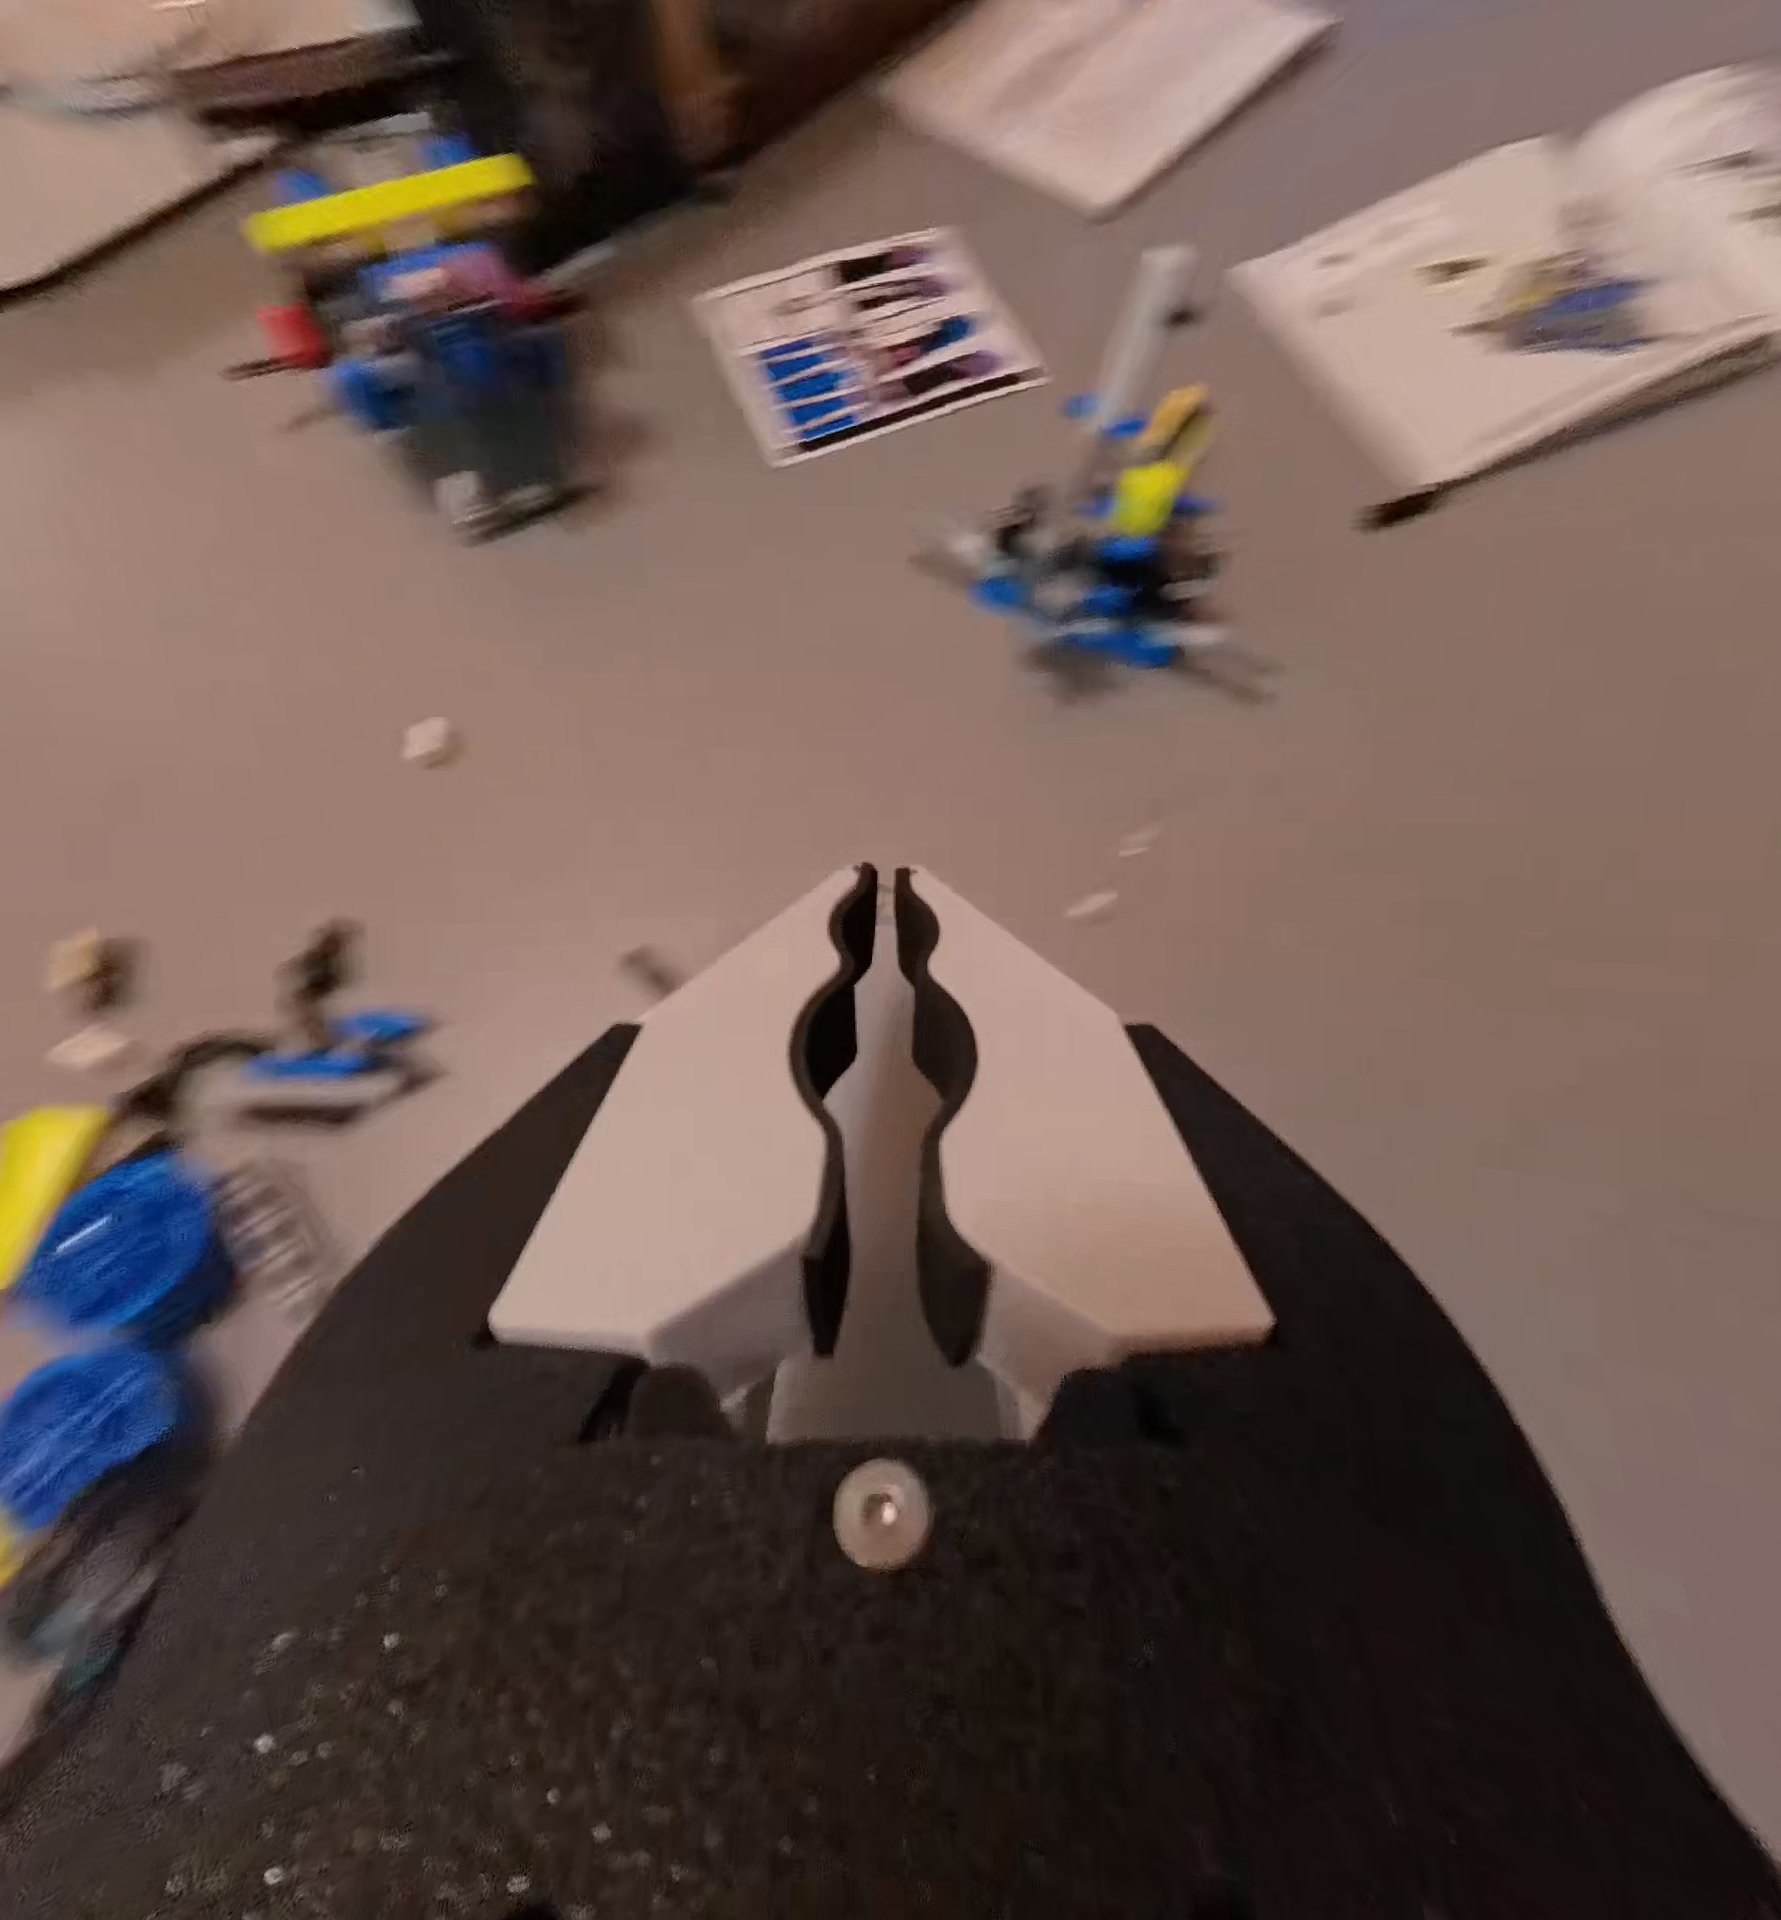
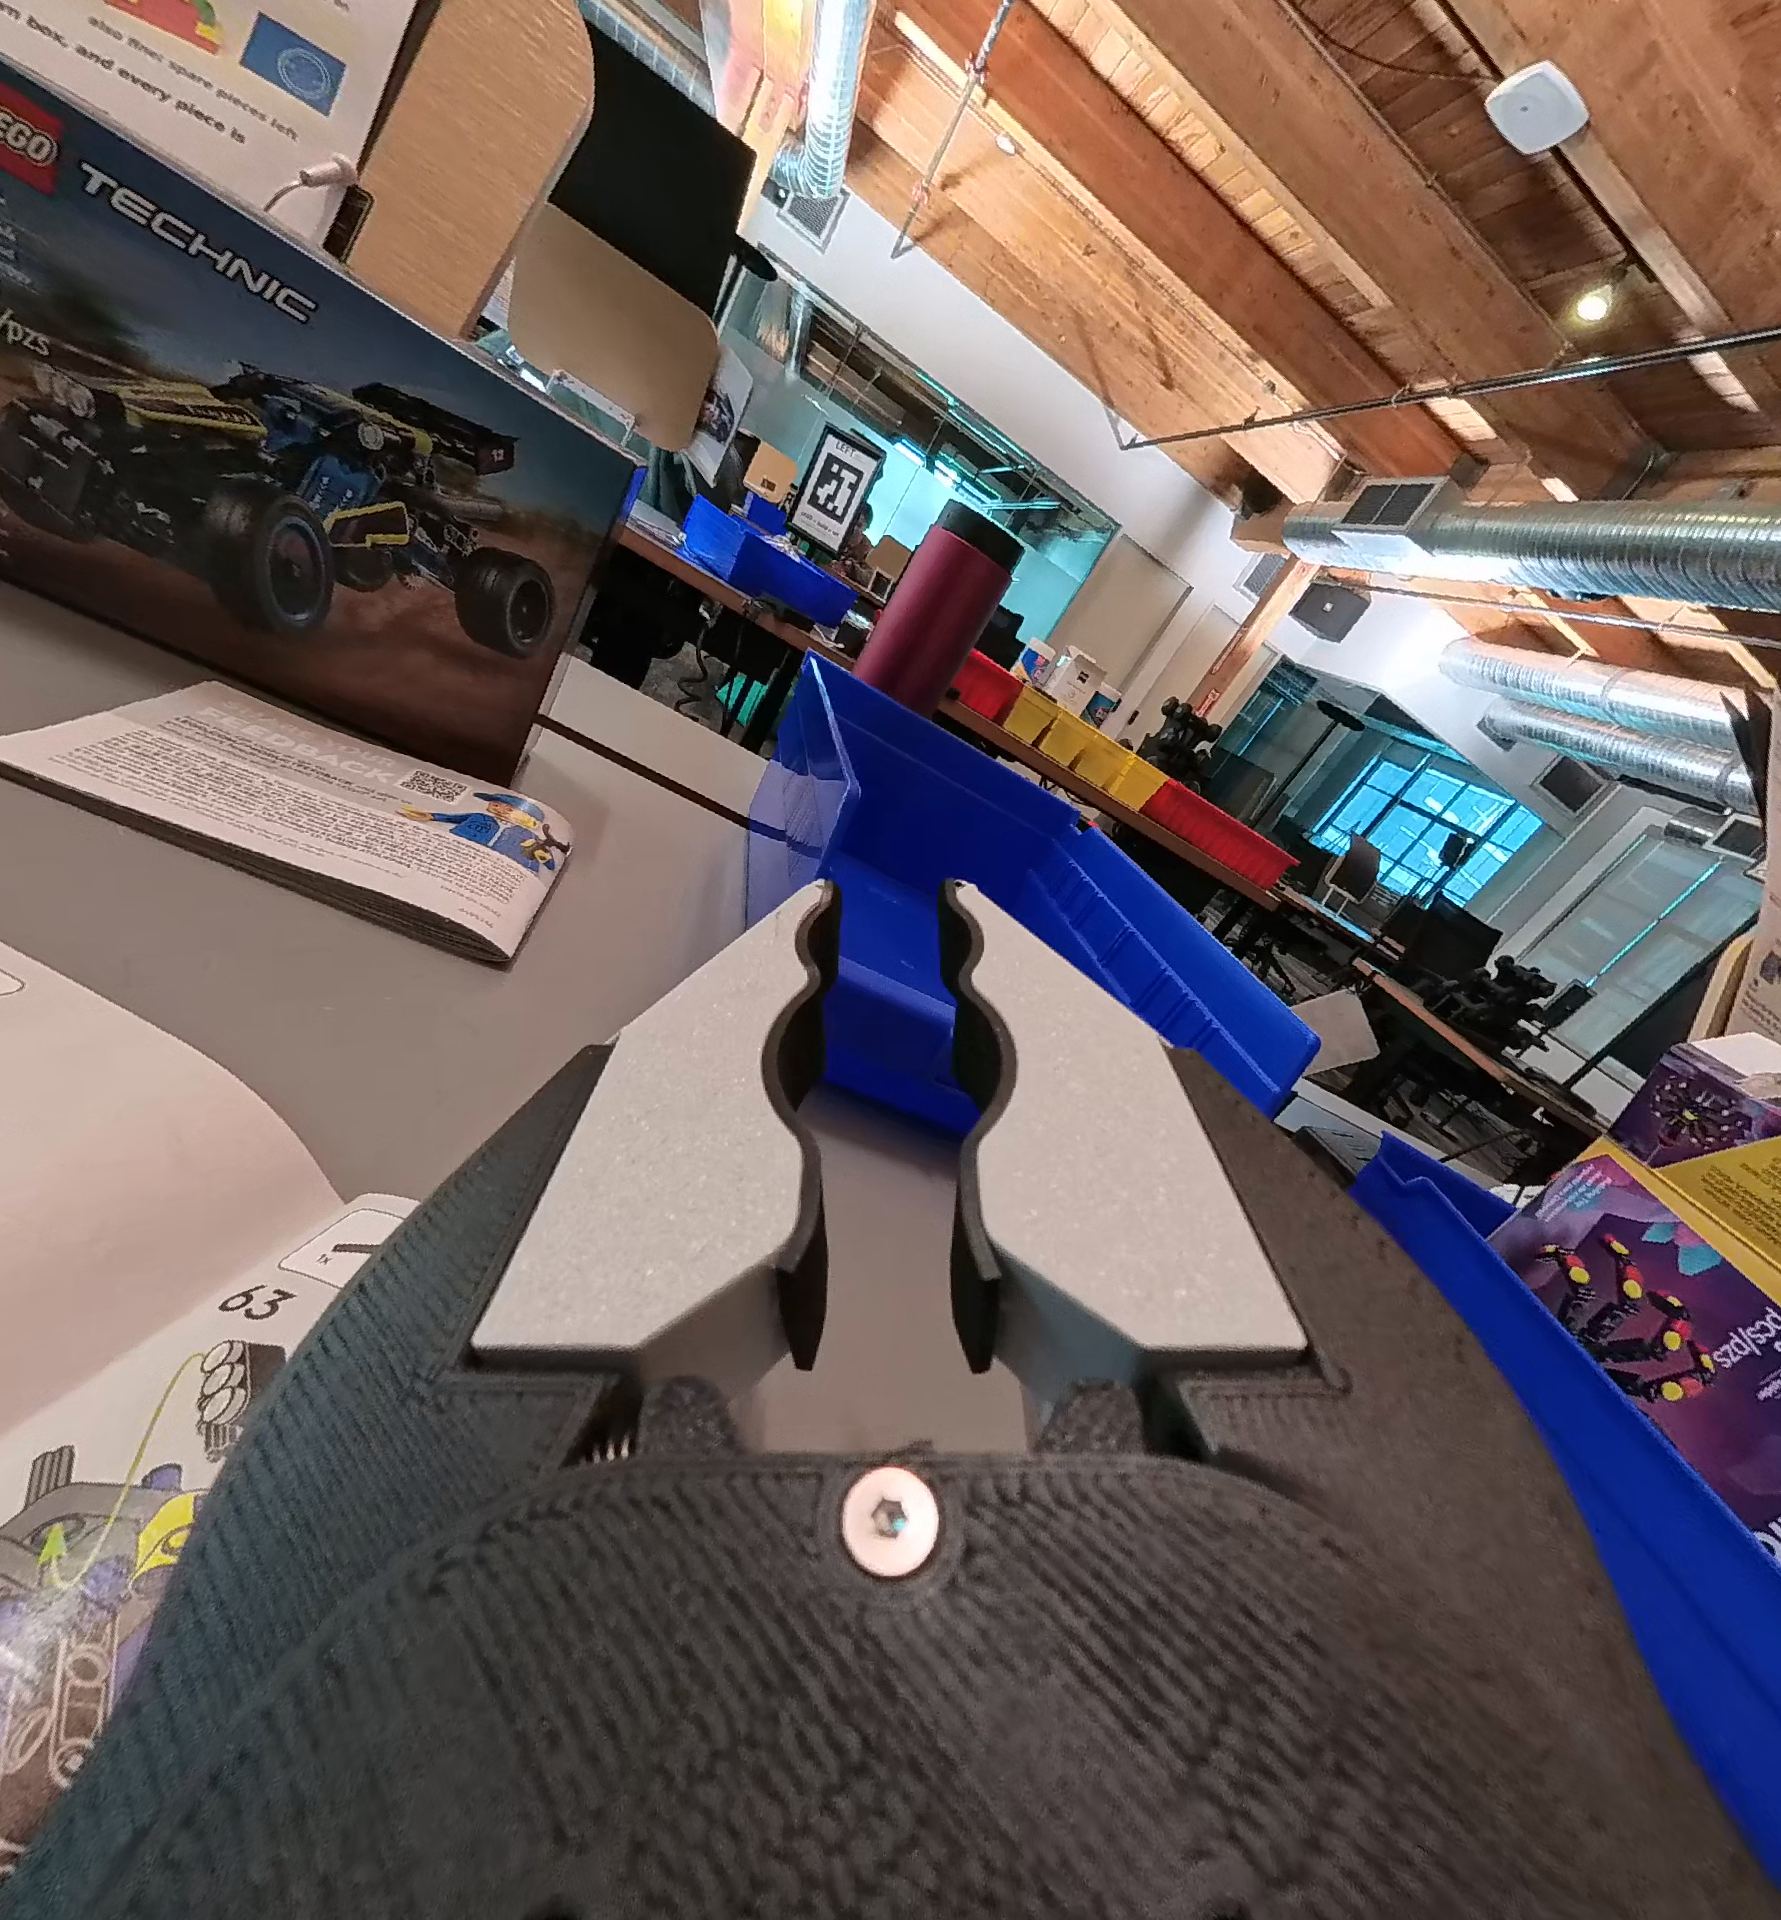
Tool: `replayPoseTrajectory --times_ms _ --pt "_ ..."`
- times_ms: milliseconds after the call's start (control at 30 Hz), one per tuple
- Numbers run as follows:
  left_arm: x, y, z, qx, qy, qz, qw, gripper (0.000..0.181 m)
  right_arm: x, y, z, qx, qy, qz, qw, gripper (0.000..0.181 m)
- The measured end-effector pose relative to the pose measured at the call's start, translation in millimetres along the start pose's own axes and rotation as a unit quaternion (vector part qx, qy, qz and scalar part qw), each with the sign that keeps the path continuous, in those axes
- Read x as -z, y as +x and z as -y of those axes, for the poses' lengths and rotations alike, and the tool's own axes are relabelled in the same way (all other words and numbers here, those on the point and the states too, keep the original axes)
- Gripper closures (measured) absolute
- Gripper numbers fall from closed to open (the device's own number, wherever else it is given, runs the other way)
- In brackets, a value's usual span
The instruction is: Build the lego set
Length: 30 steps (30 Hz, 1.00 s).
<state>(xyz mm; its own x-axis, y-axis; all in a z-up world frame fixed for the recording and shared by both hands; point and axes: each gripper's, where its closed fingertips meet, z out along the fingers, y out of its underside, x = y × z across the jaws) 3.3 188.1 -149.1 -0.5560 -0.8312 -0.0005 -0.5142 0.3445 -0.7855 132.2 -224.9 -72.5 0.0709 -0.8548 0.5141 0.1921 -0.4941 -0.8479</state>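
The left wrist view is blurred by motion. My left gripper (image 1: 884, 873) is shut and empty above the grey table (image 1: 1385, 935). A blue and yellow lego assembly (image 1: 418, 332) stands at the far left, and a smaller blue and yellow assembly (image 1: 1104, 561) at the far right. Blue wheels (image 1: 127, 1247) and yellow panels (image 1: 13, 1195) lie at the near left. A small white piece (image 1: 429, 743) lies ahead of the fingers. My right gripper (image 2: 888, 894) is open and empty, tilted upward over an open instruction booklet (image 2: 86, 1143), pointing at a blue bin (image 2: 969, 831).
A sticker sheet (image 1: 865, 343) and the open booklet (image 1: 1551, 281) lie at the far side. The lego box (image 2: 242, 457) stands at the left with a closed booklet (image 2: 273, 821) before it. A maroon bottle (image 2: 927, 613) stands behind the bin. A second blue bin (image 2: 1644, 1507) with boxes (image 2: 1696, 1247) is at the right. About 45 centimetres separates my left fingertips from my right. The right gripper is farther from the small white piece (image 1: 429, 743), some 50 centimetres, than the left, some 12 centimetres.
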Motion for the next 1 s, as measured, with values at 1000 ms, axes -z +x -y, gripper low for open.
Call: replayPoseTrajectory --times_ms 1000 --pt "-11.0 68.5 -23.7 -0.031 -0.026 -0.028 0.999 0.170 5.9 23.5 6.7 -0.083 0.036 -0.033 0.995 0.164"
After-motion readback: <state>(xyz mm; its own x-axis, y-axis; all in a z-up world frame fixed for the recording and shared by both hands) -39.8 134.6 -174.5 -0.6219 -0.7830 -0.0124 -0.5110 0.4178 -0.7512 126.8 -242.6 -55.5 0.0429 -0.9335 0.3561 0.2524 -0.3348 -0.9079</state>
